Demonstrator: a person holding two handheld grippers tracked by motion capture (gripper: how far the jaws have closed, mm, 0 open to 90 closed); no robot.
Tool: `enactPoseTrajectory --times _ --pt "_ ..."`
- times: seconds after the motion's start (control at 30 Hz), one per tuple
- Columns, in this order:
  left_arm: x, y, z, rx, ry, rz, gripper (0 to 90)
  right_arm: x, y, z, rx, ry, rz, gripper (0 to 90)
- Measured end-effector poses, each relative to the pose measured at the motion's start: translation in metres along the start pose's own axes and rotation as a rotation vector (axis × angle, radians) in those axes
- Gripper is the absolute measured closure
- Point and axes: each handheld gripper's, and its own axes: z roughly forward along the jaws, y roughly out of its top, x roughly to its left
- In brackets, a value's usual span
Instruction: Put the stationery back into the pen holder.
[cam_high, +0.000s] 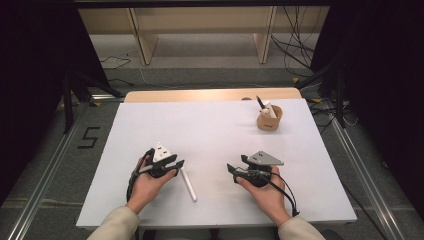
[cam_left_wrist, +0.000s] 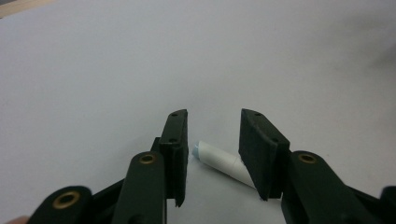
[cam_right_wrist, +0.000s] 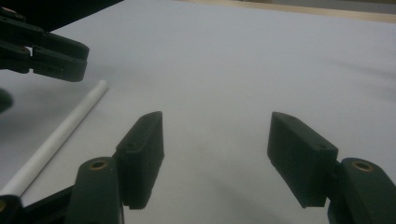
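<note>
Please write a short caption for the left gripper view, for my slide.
Left gripper with open fingers around the end of a white stick lying on the white table.

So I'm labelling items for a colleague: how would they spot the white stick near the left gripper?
Start at the white table, near the edge by the person. The white stick lies flat just right of the left gripper, one end between its jaws. It is the one long thin loose thing; the brown cup stands far off.
</note>
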Motion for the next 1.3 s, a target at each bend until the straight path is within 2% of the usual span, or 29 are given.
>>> enactPoseTrajectory --times 0.07,0.13,0.2,0.33,0.6,0.87,0.97,1.3 --pt "0.000 0.000 -0.001 -0.003 -0.005 -0.001 61.5 0.005 -0.001 -0.001 -0.003 0.001 -0.002 37.0" --pt "0.000 0.000 -0.002 -0.010 -0.007 -0.012 61.0 0.010 -0.003 -0.001 0.018 0.009 -0.017 37.1" --pt "0.002 0.001 -0.003 -0.008 -0.002 -0.003 60.2 0.015 -0.006 -0.001 0.025 0.008 -0.031 38.5" --pt "0.003 0.000 -0.002 -0.006 -0.003 -0.005 59.5 0.027 -0.013 -0.001 0.011 0.025 -0.007 39.7" --pt "0.002 -0.001 0.000 -0.001 -0.006 -0.011 59.5 0.060 -0.024 0.004 0.034 0.066 -0.022 42.3" --pt "0.002 -0.001 0.000 0.004 -0.012 -0.007 59.6 0.085 -0.024 0.009 0.064 0.103 -0.045 46.7" --pt "0.001 -0.001 0.001 0.003 -0.008 -0.009 59.4 0.092 -0.023 0.014 0.085 0.131 -0.048 47.5" --pt "0.001 -0.001 0.002 0.005 -0.011 -0.006 59.3 0.116 -0.018 0.029 0.122 0.129 -0.072 51.2"
